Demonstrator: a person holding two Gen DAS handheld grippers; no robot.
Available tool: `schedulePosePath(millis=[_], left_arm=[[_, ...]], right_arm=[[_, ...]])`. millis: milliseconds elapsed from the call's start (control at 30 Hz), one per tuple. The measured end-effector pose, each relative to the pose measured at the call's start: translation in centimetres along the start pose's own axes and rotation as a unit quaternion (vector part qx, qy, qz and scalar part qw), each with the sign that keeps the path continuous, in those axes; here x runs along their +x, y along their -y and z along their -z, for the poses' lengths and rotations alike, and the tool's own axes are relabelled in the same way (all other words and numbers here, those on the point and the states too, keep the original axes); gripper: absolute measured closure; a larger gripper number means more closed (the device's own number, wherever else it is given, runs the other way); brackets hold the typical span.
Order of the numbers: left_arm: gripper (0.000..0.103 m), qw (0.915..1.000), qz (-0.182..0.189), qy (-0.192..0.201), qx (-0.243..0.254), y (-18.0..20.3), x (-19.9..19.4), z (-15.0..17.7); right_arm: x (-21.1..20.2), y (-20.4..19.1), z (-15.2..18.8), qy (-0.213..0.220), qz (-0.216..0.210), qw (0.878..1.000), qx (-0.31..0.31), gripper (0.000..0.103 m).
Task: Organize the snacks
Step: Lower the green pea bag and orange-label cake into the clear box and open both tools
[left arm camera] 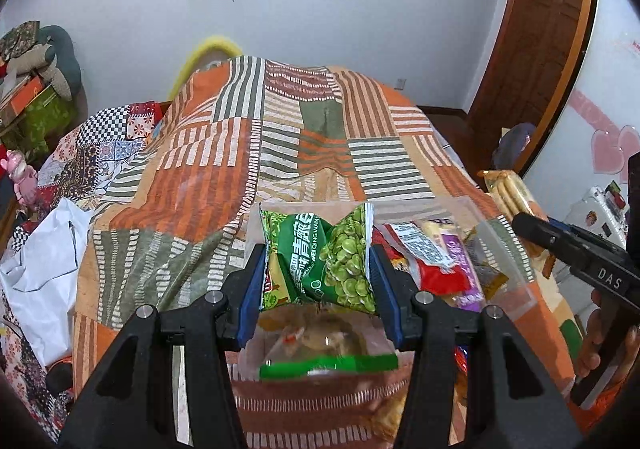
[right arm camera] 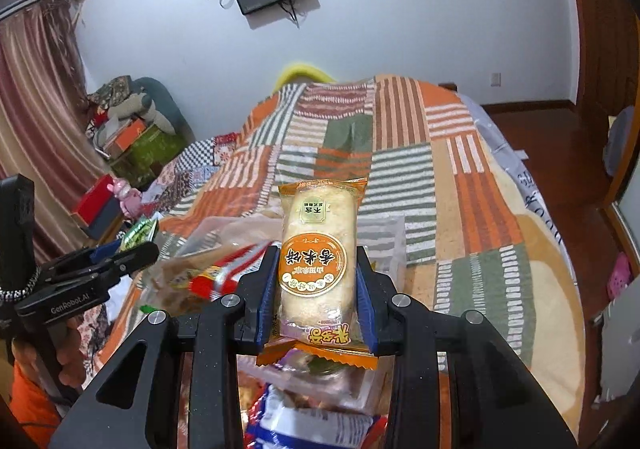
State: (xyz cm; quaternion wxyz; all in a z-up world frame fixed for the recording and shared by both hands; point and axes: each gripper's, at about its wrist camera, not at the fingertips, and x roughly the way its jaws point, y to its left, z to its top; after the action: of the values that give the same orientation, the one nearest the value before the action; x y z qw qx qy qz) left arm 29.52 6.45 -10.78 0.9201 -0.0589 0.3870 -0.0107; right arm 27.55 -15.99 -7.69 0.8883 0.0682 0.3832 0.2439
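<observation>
My left gripper (left arm camera: pixel 318 269) is shut on a green packet of peas (left arm camera: pixel 320 261), crumpled between its blue pads. It hangs over a clear plastic bin (left arm camera: pixel 516 289) that holds several snack packets. My right gripper (right arm camera: pixel 316 277) is shut on an orange-edged rice cracker packet (right arm camera: pixel 318 253), held upright between its pads. The right gripper (left arm camera: pixel 580 261) shows at the right edge of the left wrist view, with the same cracker packet (left arm camera: pixel 510 189) at its tip. In the right wrist view the left gripper (right arm camera: pixel 132 249) sits at the left, still on the green packet (right arm camera: pixel 140 233).
A bed with an orange, green and white striped blanket (left arm camera: pixel 280 137) fills the middle. More loose snack packets (right arm camera: pixel 304 421) lie below the right gripper. A white plastic bag (left arm camera: pixel 36 273) lies at the left; boxes and a plush toy (left arm camera: pixel 36 65) stand beyond. A person's hand (left arm camera: pixel 604 345) holds the right gripper.
</observation>
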Motion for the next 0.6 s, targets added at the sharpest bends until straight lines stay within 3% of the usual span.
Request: schedulePosePath(millis=[133, 300, 600], left_arm=[[0.053, 0.9999, -0.002, -0.012, 0.000, 0.1, 1.9, -0.5], [0.053, 0.9990, 0.025, -0.033, -0.016, 0.1, 4.0, -0.8], [0.048, 0.9991, 0.009, -0.039, -0.014, 0.3, 5.3, -0.7]], right_arm=[[1.1, 0.6, 0.2, -0.013, 0.008, 1.000, 0.002, 0.071], [1.9, 1.2, 0.0, -0.024, 0.010, 1.000, 0.005, 0.071], [3.5, 0.7, 0.2, -0.050, 0.009, 0.999, -0.009, 0.071]])
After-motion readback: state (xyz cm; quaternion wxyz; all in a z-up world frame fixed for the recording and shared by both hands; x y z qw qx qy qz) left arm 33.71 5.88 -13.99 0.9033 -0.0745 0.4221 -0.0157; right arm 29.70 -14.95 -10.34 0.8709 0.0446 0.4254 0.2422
